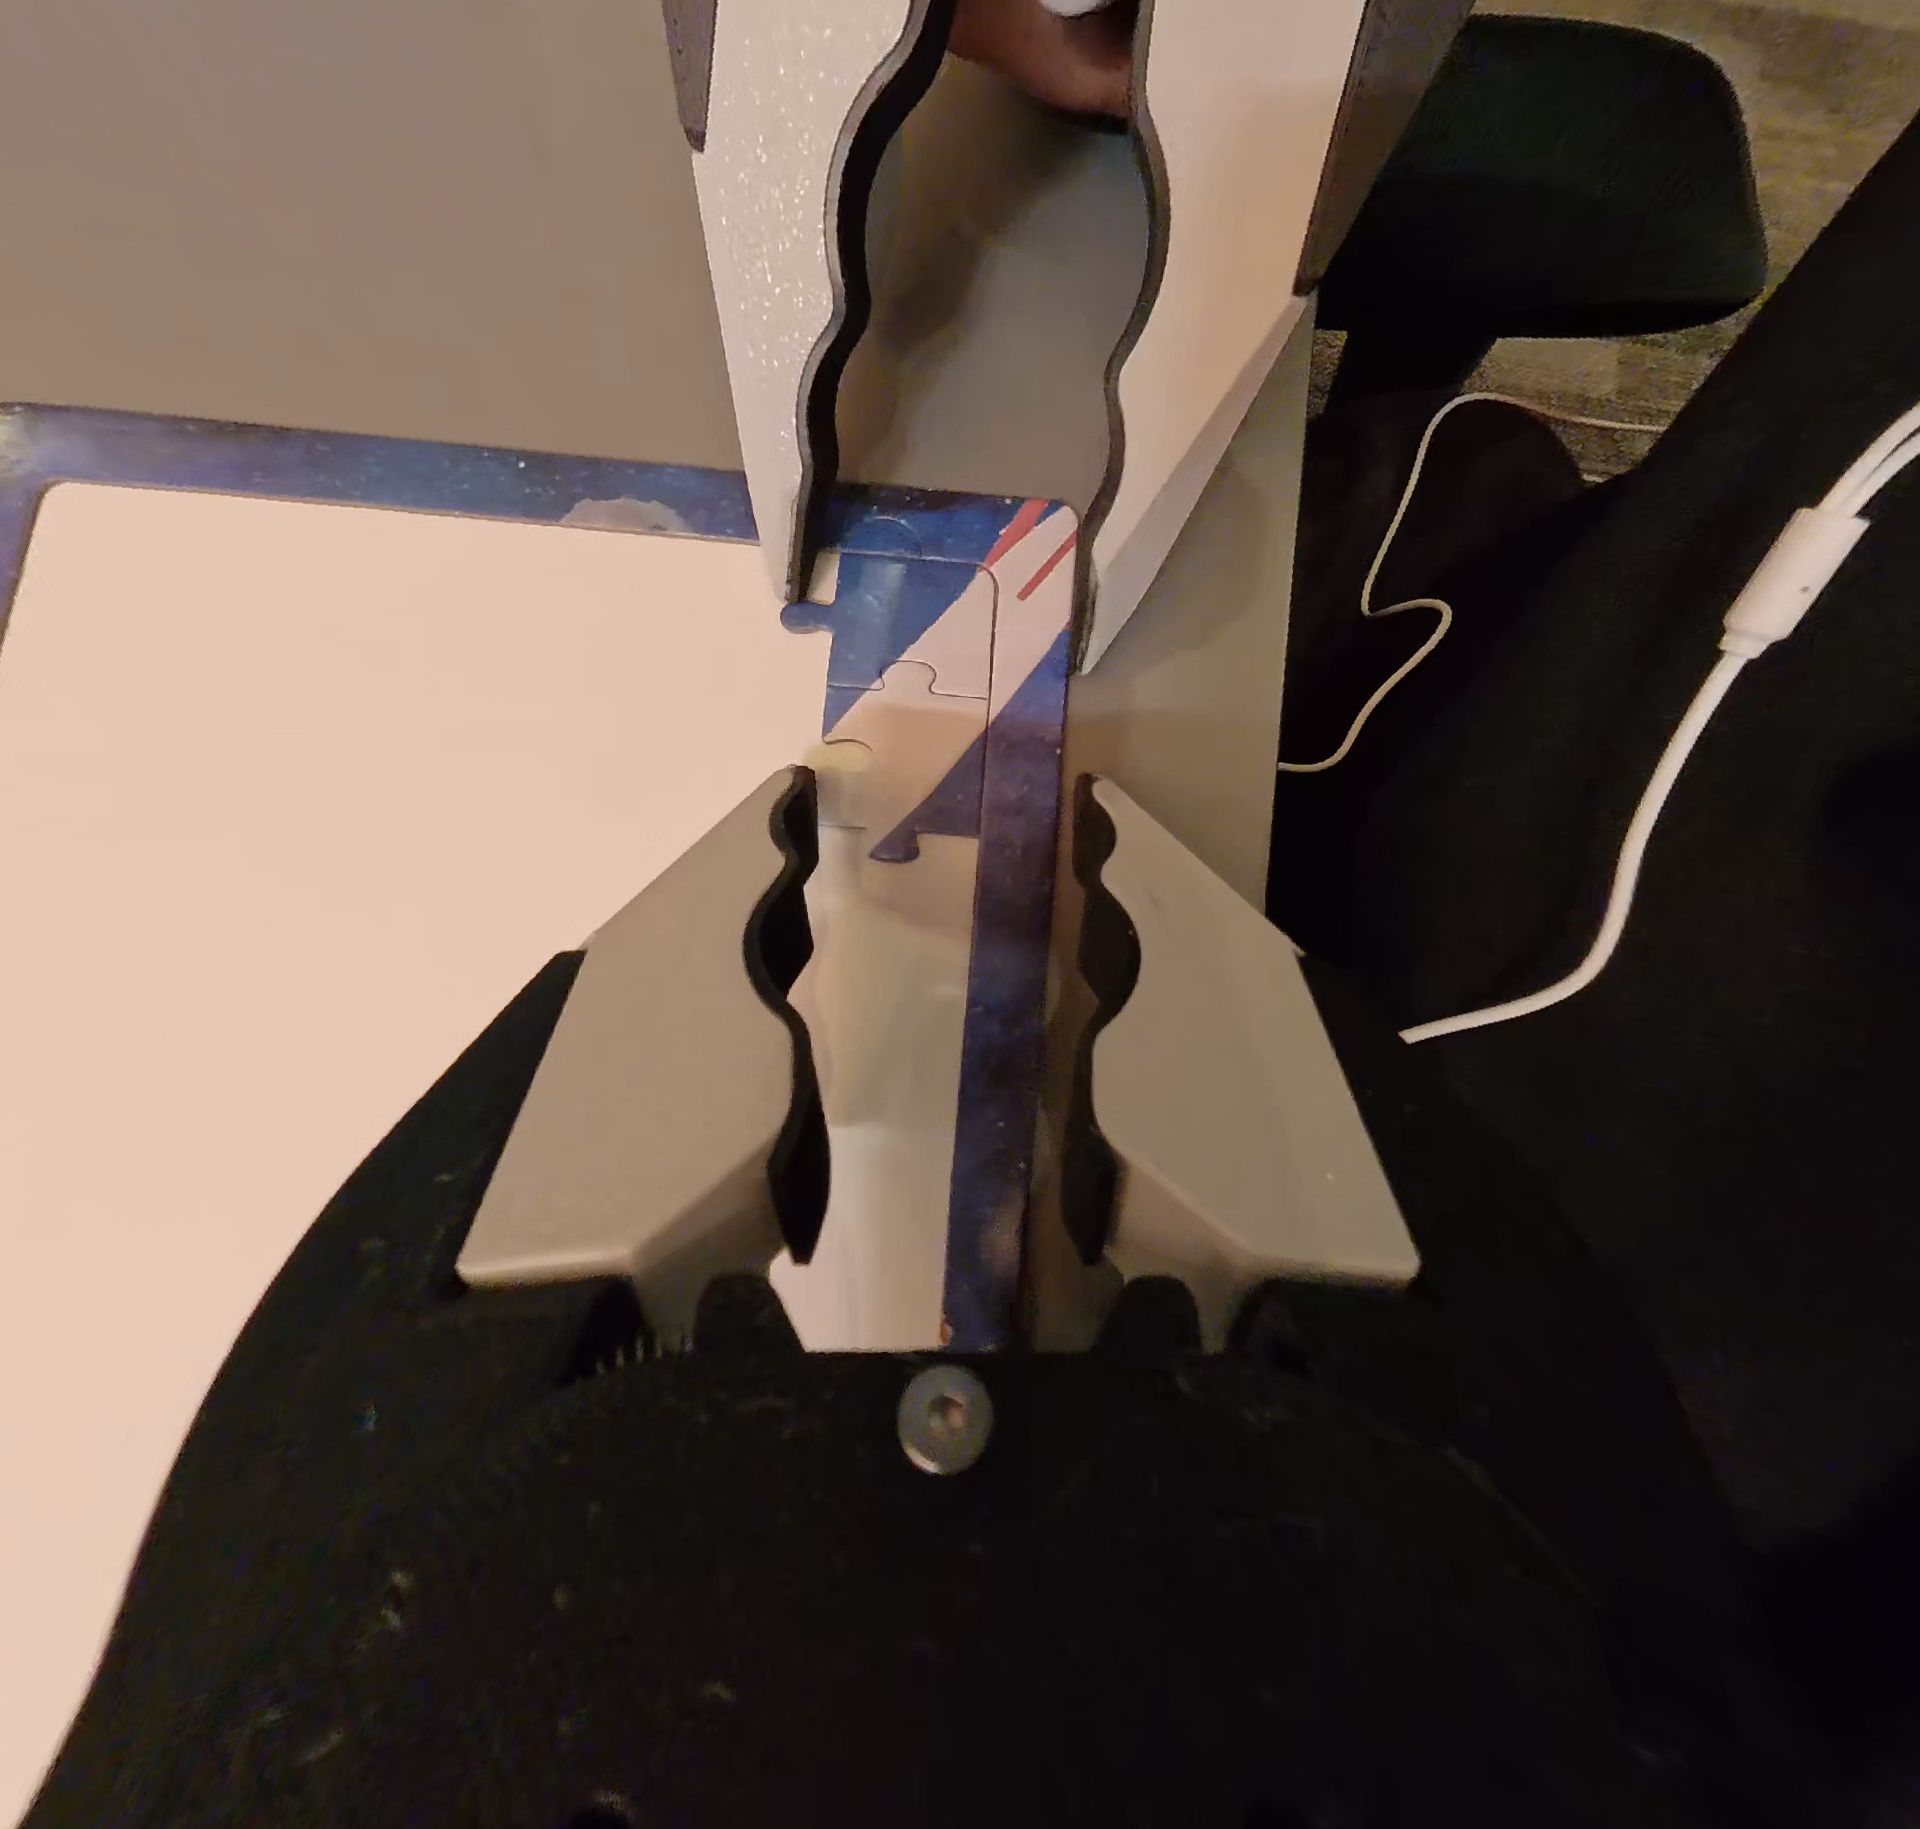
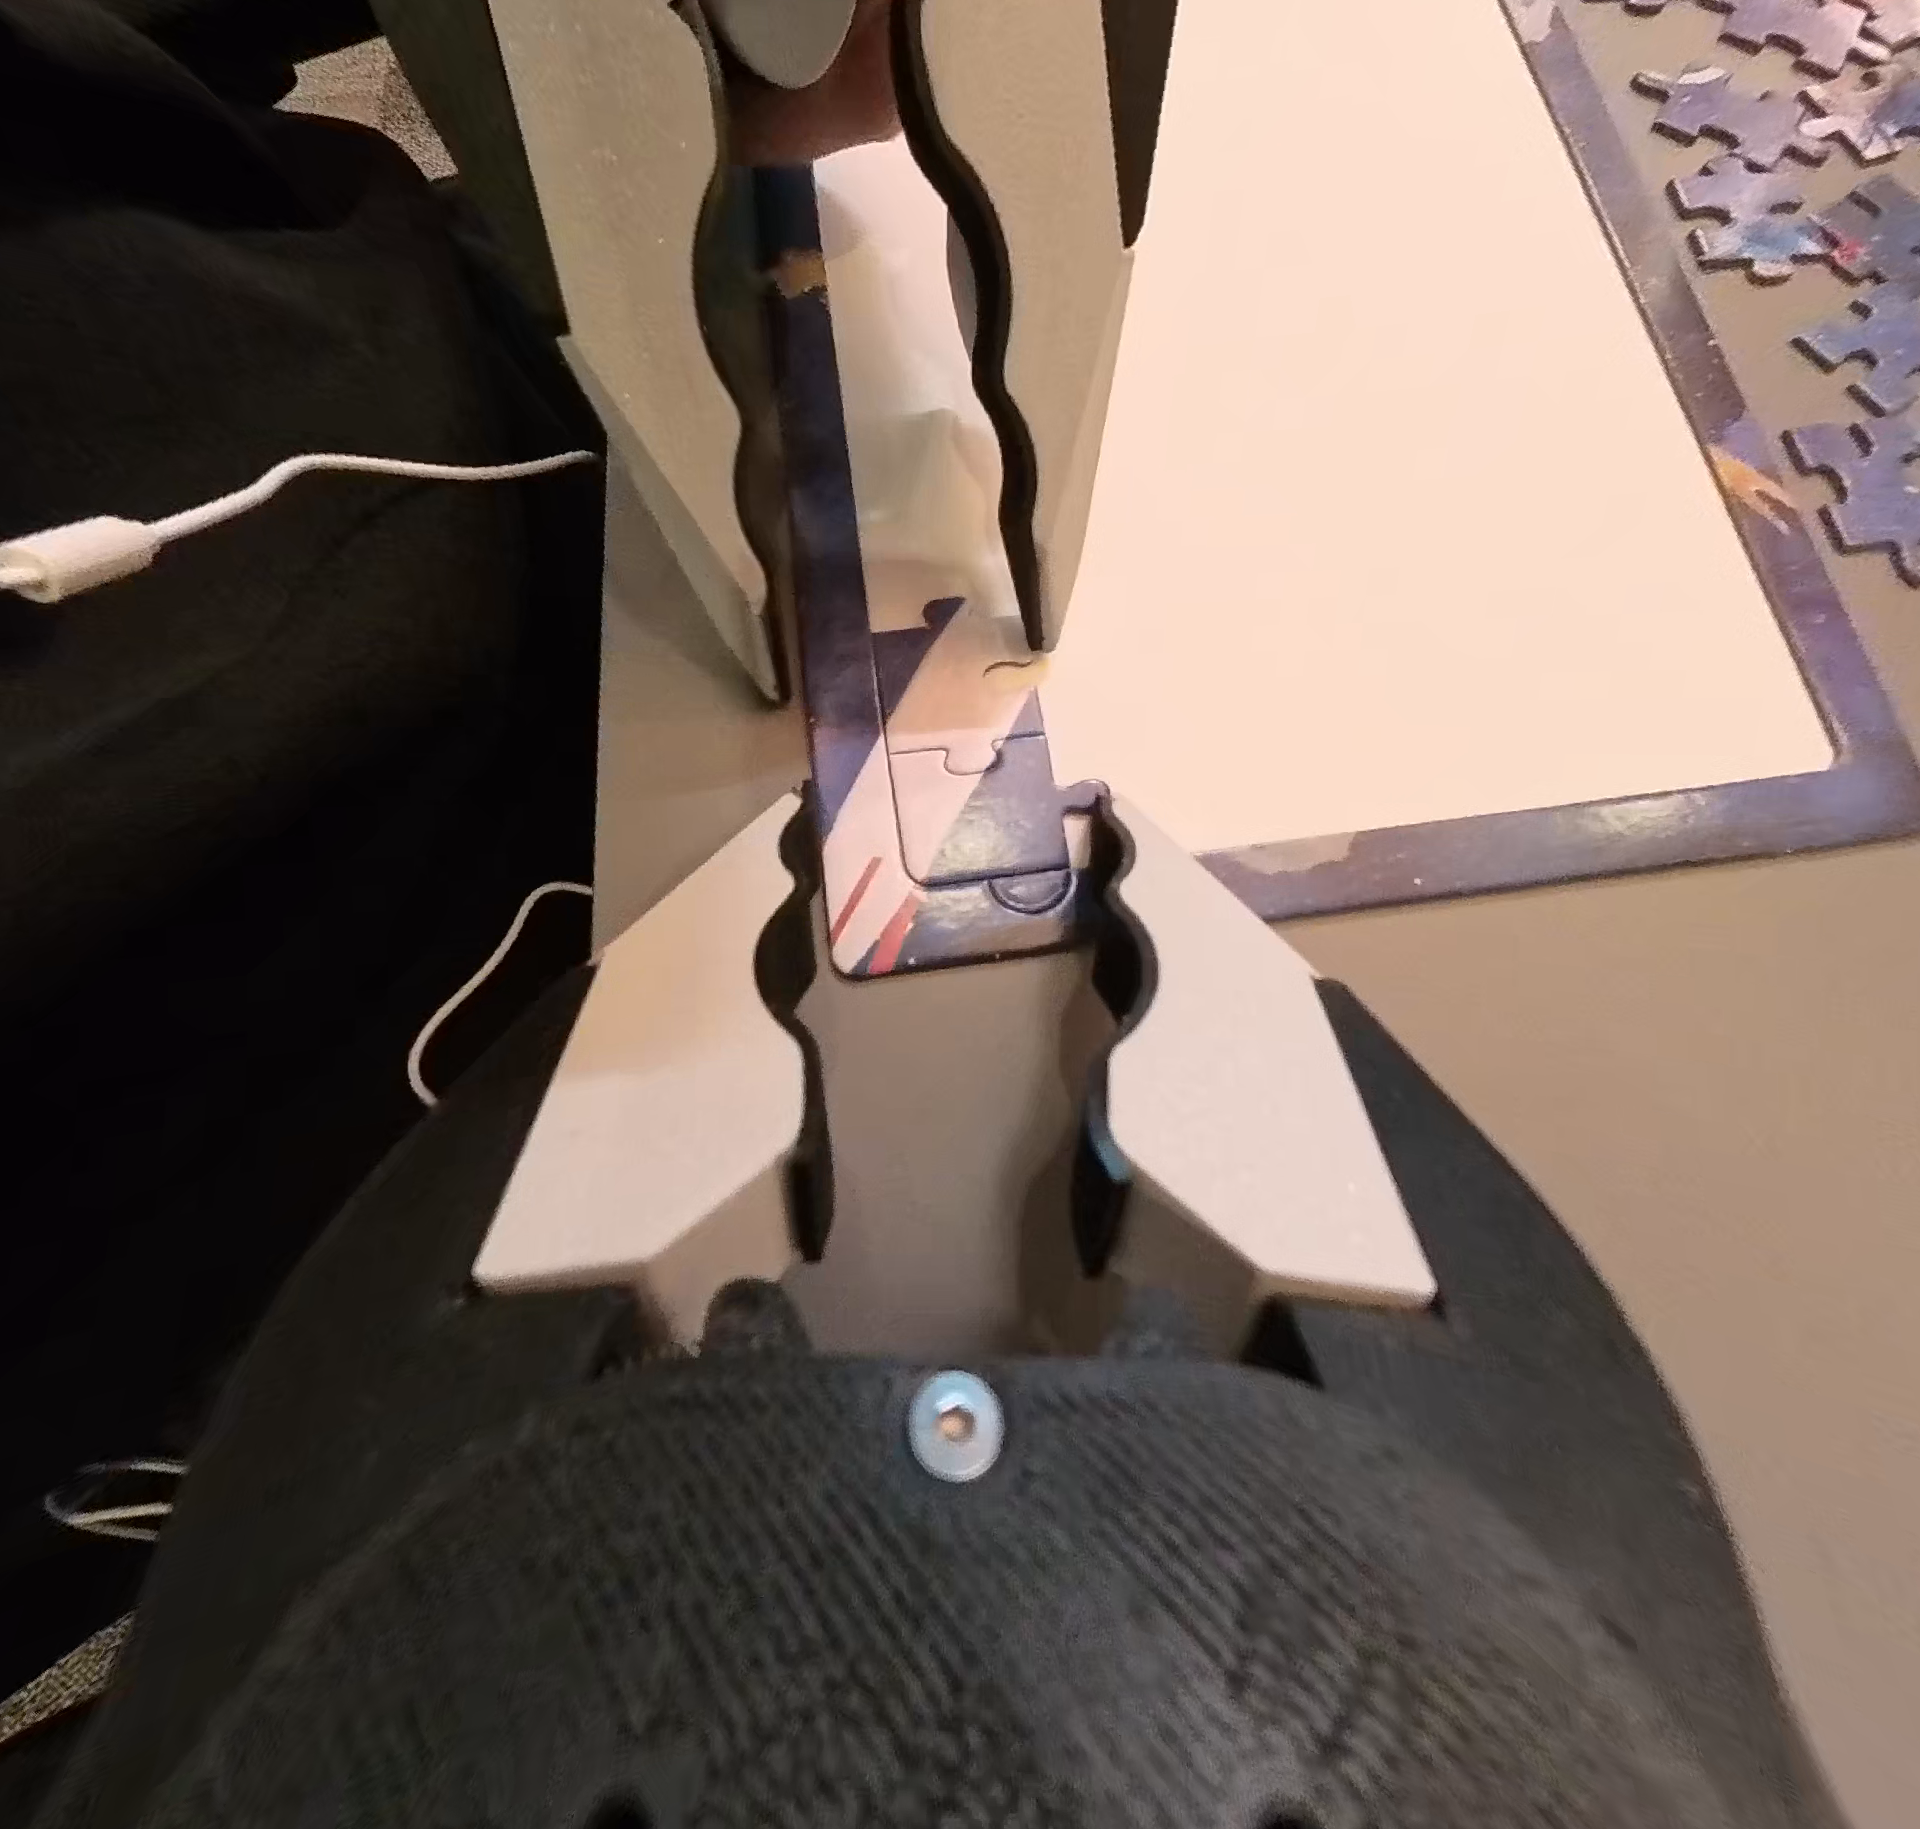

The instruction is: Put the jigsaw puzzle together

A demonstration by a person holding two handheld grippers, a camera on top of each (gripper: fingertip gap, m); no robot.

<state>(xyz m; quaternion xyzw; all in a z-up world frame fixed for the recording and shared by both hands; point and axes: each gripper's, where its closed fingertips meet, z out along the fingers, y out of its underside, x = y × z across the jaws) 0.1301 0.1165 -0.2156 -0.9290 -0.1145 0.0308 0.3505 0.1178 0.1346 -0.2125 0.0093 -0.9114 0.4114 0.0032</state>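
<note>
Both tongs, the left tongs (image 1: 940, 782) and right tongs (image 2: 951, 803), gape wide and hold nothing, straddling two joined corner pieces (image 2: 951, 792) in the puzzle frame (image 2: 1766, 730), whose near edge they hide.

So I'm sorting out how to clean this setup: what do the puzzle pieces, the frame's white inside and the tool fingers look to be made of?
Puzzle pieces: probably printed cardboard, slightly glossy, with thin cut edges.
White inside of the puzzle frame: smooth matte board or paper, no visible texture.
Fingers: likely hard pale plastic, faintly speckled, with wavy black liners, possibly rubber.
</note>
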